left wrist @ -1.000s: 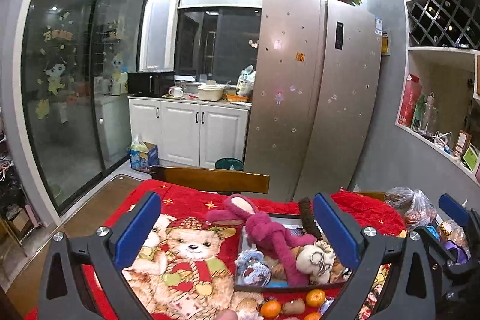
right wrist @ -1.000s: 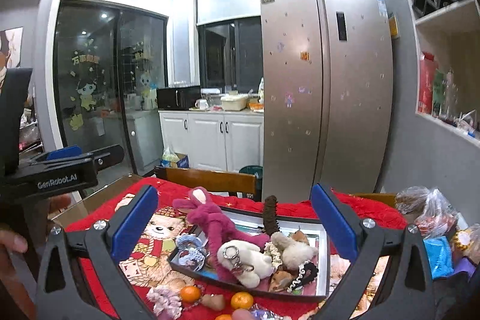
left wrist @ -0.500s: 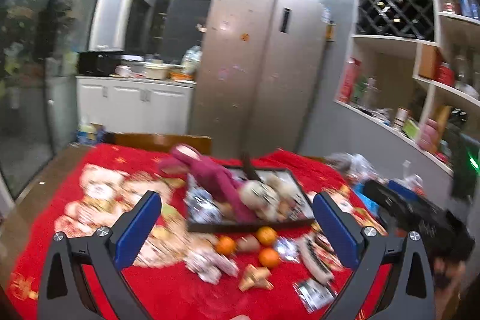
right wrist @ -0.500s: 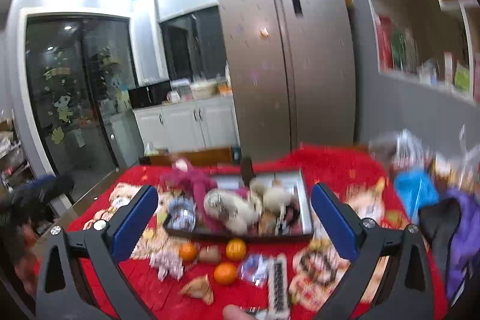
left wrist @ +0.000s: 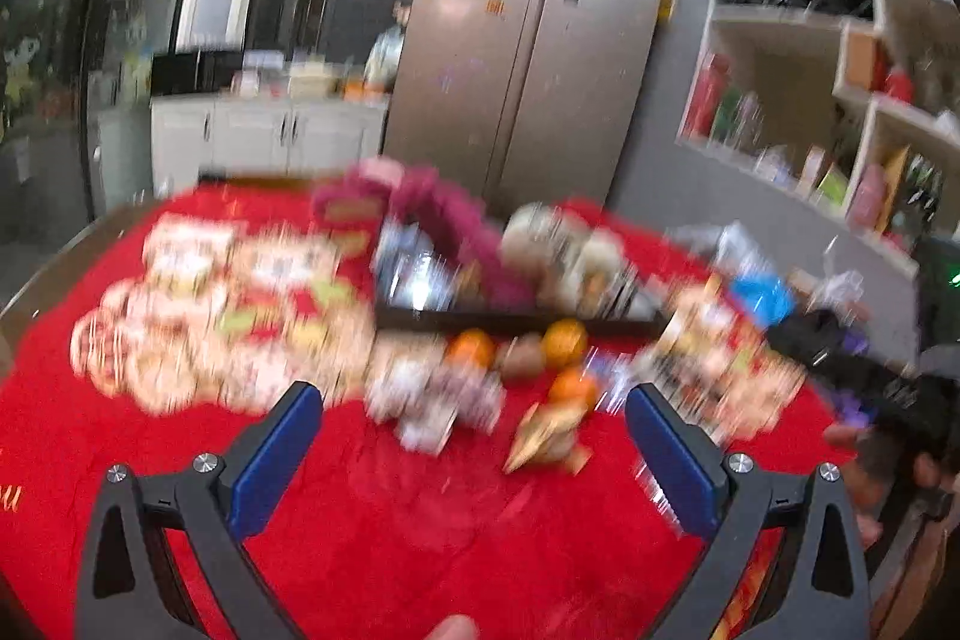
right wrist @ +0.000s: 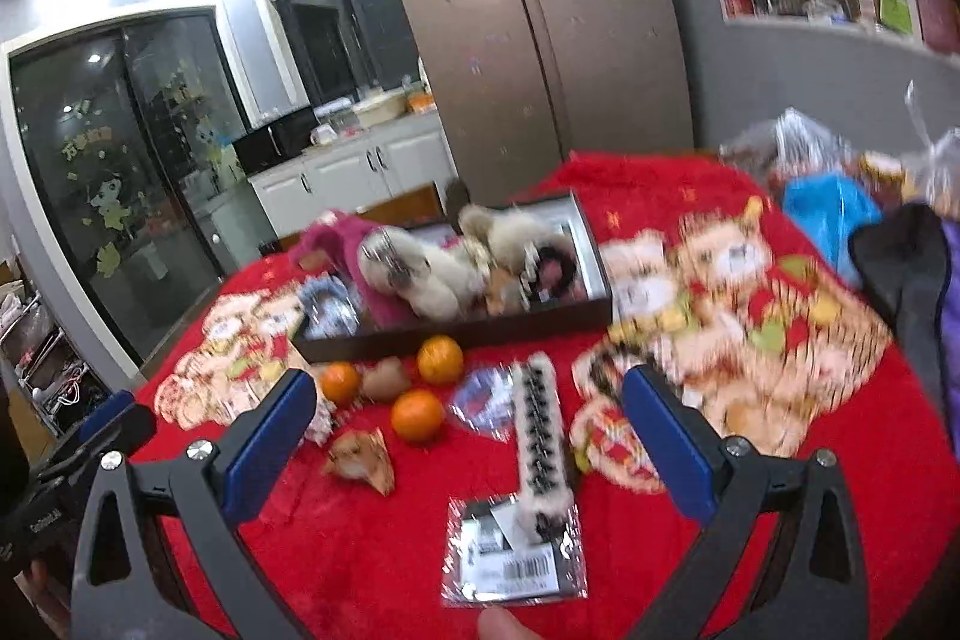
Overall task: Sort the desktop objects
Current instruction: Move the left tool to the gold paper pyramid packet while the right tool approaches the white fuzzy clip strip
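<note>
A dark tray (right wrist: 456,334) on the red tablecloth holds a pink plush toy (right wrist: 354,244), white plush toys (right wrist: 432,274) and small trinkets. In front of it lie three oranges (right wrist: 418,415), a brown kiwi-like fruit (right wrist: 384,379), a conch shell (right wrist: 360,463), a long white-and-black strip (right wrist: 540,436) and a clear packet with a barcode (right wrist: 510,550). My right gripper (right wrist: 468,418) hangs open above these loose items, empty. My left gripper (left wrist: 474,436) is open and empty too, over the oranges (left wrist: 573,388) and shell (left wrist: 546,439); its view is blurred.
Plastic bags, a blue bag (right wrist: 828,214) and dark purple cloth (right wrist: 912,292) crowd the table's right side. A wooden chair back (right wrist: 414,208) stands behind the tray. A fridge (right wrist: 528,40), cabinets and wall shelves lie beyond. The other gripper's body (right wrist: 66,472) shows at lower left.
Both grippers have tilted down and pulled nearer over the table, so the loose items in front of the tray now fill the views. Both stay open.
</note>
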Motion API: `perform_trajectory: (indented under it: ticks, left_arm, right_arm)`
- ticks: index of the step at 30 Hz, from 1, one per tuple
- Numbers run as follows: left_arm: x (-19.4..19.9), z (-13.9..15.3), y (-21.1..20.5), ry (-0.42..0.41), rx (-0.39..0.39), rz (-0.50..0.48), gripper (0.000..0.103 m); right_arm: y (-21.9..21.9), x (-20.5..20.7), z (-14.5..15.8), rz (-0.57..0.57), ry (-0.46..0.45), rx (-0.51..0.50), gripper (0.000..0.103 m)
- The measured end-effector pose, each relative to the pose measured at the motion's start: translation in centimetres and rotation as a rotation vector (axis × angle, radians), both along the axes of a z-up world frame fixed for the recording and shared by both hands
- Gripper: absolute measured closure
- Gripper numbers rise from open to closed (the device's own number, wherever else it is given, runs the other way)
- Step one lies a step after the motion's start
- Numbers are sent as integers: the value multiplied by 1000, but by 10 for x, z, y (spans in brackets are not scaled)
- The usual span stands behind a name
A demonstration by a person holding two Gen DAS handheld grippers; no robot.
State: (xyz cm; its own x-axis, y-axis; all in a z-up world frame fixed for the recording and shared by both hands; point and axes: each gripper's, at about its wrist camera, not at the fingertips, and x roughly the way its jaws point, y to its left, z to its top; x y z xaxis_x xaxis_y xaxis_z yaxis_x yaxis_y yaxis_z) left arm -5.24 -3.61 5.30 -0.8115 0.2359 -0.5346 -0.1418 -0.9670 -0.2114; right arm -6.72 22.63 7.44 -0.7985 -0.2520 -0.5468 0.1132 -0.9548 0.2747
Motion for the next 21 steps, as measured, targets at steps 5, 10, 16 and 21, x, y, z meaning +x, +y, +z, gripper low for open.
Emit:
perform_trajectory:
  ticks: [5,10,16,21]
  left_arm:
    - [-10,-22,-8,-36,-25,-23,0]
    - [-9,-24,-14,-29,16,-31,0]
    - [-10,-27,-6,-37,-26,-25,0]
    - [-9,-31,4,-45,-77,-26,0]
  right_arm:
    - [2,-2,-20,-7,-28,-26,3]
    - [-4,-4,-27,11,-31,28,5]
    - [4,-5,-30,-44,-23,47,4]
    - [7,-11,-37,-53,-58,46,4]
